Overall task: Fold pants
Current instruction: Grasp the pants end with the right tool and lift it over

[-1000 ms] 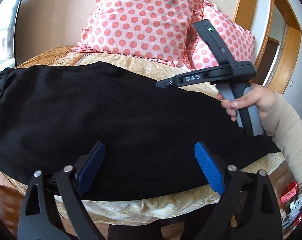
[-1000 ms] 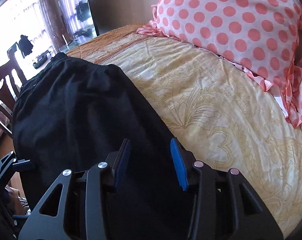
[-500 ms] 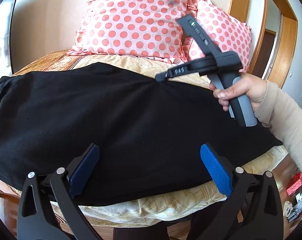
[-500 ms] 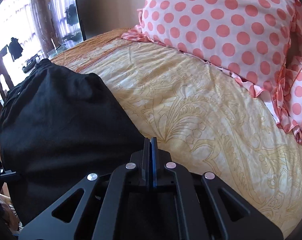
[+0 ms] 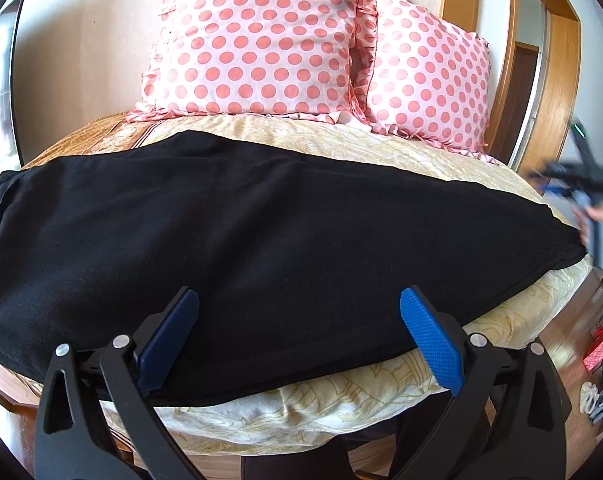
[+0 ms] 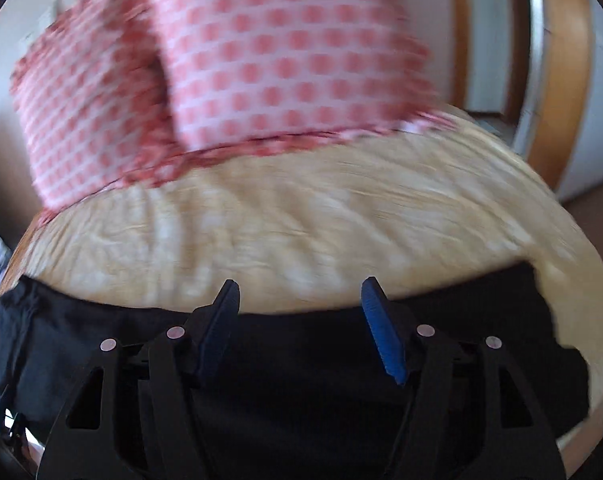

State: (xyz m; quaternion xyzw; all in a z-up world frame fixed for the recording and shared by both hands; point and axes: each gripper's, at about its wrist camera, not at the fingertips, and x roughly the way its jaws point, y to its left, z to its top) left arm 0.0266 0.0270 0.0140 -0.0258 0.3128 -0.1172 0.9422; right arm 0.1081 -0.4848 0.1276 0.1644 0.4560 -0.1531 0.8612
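- The left gripper (image 5: pixel 299 334) has its jaws spread wide above the black pants (image 5: pixel 241 232), holding nothing.
- The right gripper (image 6: pixel 301 320) likewise has its jaws spread, empty.
- The pants lie flat across the bed (image 5: pixel 333 396).

Matt black cloth pants (image 5: pixel 261 216), seemingly soft, on smooth patterned bedsheet (image 5: pixel 321 404).

This is a bedroom in a home. A bed (image 5: pixel 381 152) with a cream, leaf-patterned cover fills both views, and two frilled pink polka-dot pillows (image 5: pixel 257 40) lean against the plain wall at its head. A wooden door frame (image 5: pixel 557 92) stands to the right, with wood flooring (image 5: pixel 561 332) below it and small household clutter (image 5: pixel 599 360) lying on the floor.
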